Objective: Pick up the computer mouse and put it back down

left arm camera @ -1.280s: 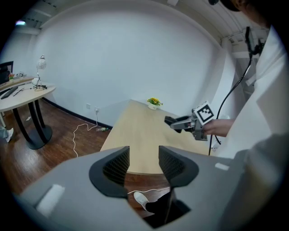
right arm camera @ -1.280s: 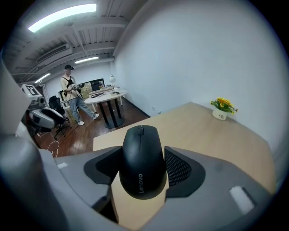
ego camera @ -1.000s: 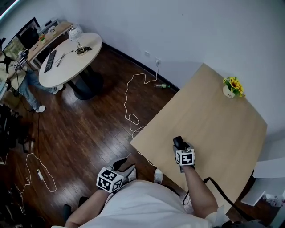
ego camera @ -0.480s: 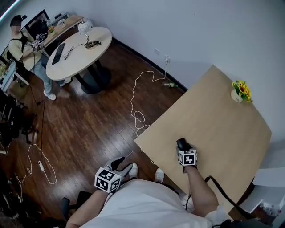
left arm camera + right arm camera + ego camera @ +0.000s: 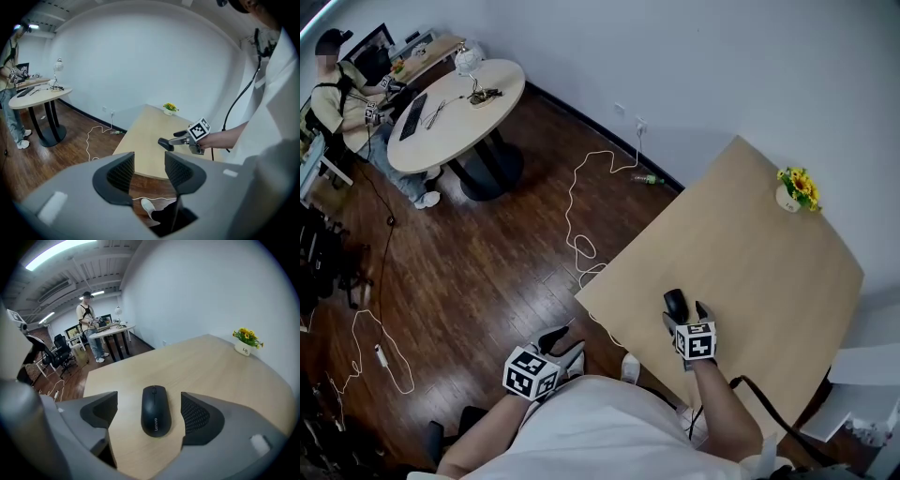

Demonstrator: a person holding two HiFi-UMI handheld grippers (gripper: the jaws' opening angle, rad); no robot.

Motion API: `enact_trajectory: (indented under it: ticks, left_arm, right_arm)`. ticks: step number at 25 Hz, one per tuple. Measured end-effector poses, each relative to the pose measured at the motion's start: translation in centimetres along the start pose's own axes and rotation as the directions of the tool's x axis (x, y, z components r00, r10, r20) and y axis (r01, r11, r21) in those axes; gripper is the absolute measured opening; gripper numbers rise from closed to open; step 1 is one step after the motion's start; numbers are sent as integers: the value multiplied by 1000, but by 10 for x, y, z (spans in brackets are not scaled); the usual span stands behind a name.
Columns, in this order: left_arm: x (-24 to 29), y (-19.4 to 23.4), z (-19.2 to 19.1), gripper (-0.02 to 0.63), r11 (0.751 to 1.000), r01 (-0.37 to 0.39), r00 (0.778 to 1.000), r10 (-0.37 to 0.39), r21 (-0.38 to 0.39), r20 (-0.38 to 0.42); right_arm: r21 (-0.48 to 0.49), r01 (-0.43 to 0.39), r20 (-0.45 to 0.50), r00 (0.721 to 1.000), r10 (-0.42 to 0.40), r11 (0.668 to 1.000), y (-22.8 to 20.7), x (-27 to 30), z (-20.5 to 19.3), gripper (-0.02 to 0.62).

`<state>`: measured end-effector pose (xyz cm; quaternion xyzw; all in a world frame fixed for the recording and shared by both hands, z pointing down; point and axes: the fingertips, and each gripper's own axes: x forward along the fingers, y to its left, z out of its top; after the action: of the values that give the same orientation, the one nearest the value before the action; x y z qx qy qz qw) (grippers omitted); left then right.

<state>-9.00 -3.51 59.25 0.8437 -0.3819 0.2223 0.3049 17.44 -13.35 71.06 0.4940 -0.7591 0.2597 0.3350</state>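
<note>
A black computer mouse (image 5: 155, 416) lies flat on the light wooden table (image 5: 769, 253), near its front corner. My right gripper (image 5: 149, 404) hovers just behind it with one jaw on each side. Its jaws are opening and the pads stand clear of the mouse. From the head view the mouse (image 5: 674, 301) pokes out ahead of the right gripper (image 5: 684, 313). My left gripper (image 5: 555, 345) hangs off the table over the floor, open and empty. The left gripper view shows its own jaws (image 5: 149, 164) apart, with the mouse (image 5: 164, 144) and right gripper (image 5: 177, 138) beyond.
A small pot of yellow flowers (image 5: 789, 190) stands at the table's far corner. A white cable (image 5: 581, 202) trails over the dark wood floor to a wall socket. At the far left a person (image 5: 337, 84) stands beside a round white table (image 5: 455, 112).
The right gripper's jaws, closed on the mouse earlier, have spread apart and drawn back slightly. The mouse stays on the table. The left gripper has kept its place.
</note>
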Motion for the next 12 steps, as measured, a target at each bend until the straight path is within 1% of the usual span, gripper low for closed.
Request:
enact_trajectory:
  ticks: [3,8,12]
  left_arm:
    - [4,-2,3,186,1000,19,1000,-19,11,1]
    - [10,-7,7,186,998,50,999,-50,29,-6]
    - [13,-8,7,186,997,69,998,-69,41,-13]
  right_arm:
    - [-8,-16,37,999,17,1000,14,-30,13,433]
    - [-14,-33,60,998,34,999,31,-80,26,445]
    - [-19,8,92,996,-6,1000,34,-117,35,446]
